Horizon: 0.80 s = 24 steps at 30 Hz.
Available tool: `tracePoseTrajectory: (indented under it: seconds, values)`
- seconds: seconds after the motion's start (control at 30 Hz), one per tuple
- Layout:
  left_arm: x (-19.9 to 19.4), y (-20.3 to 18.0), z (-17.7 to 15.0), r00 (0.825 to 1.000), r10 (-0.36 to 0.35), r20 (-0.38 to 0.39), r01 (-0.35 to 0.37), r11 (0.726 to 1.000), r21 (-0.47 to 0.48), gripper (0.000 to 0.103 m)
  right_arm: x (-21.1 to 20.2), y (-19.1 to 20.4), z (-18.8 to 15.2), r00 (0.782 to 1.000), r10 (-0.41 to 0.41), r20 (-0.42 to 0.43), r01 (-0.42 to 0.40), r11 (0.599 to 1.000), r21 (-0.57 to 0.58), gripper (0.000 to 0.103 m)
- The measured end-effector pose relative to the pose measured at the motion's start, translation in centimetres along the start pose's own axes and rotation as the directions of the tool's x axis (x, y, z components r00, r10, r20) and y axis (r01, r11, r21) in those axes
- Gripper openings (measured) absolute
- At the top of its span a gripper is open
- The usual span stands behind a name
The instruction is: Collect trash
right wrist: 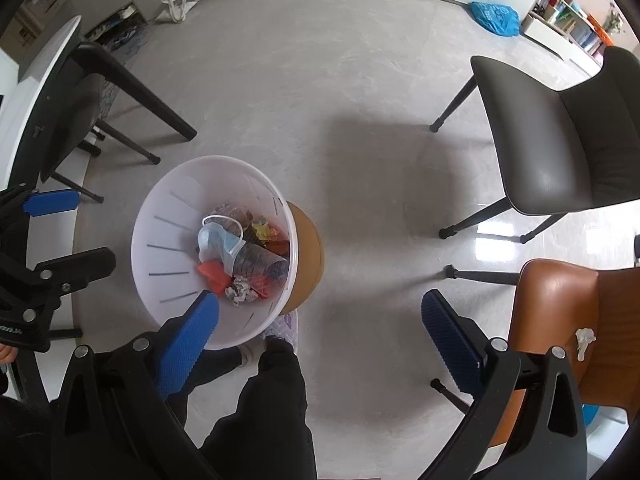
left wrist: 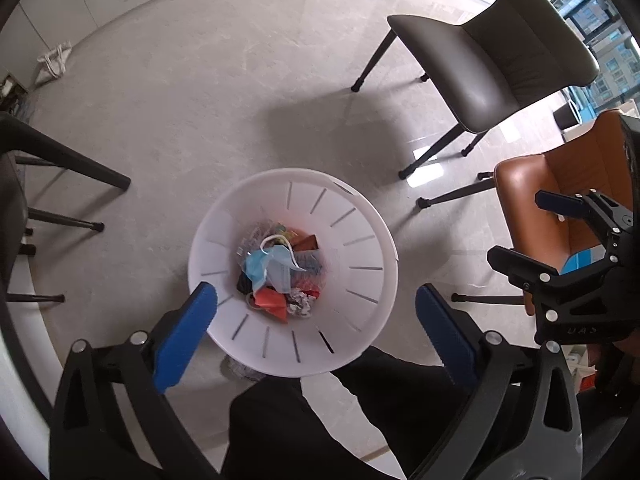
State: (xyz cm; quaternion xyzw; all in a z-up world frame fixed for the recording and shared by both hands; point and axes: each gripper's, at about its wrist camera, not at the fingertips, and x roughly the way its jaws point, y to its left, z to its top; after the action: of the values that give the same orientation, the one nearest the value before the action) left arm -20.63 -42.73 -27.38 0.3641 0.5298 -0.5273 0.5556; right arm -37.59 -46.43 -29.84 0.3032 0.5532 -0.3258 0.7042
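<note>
A white slotted trash bin (left wrist: 360, 240) stands on the floor below me; it also shows in the right wrist view (right wrist: 168, 216). It holds a blue face mask (left wrist: 260, 264), crumpled paper (left wrist: 300, 302), red scraps and wrappers. My left gripper (left wrist: 316, 336) is open and empty, held above the bin. My right gripper (right wrist: 320, 336) is open and empty, to the right of the bin, above the floor. A crumpled white tissue (right wrist: 584, 340) lies on the orange chair seat (right wrist: 560, 312).
A dark grey chair (left wrist: 492, 64) stands beyond the bin. The orange chair (left wrist: 560, 184) is at the right. A table leg (left wrist: 80, 164) and another chair are at the left. A blue bag (right wrist: 496, 16) lies far off. The person's legs (left wrist: 320, 420) are beside the bin.
</note>
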Motion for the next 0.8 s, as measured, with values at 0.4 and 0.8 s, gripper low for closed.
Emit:
tracePoseTrajectory:
  seconds: [0.4, 0.8]
  values:
    - [-13.4, 3.4, 0.0, 0.955, 0.187, 0.231, -0.155, 0.977, -0.148, 0.095, -2.9, 6.3, 4.5, 0.996, 0.065, 0.066, -0.05, 0.977, -0.207, 0.101]
    - [-31.2, 12.7, -13.3, 0.741, 0.609, 0.283, -0.308, 0.683, -0.662, 0.095, -13.7, 28.3, 10.0, 0.898, 0.429, 0.102, -0.25, 0.686, -0.683, 0.101]
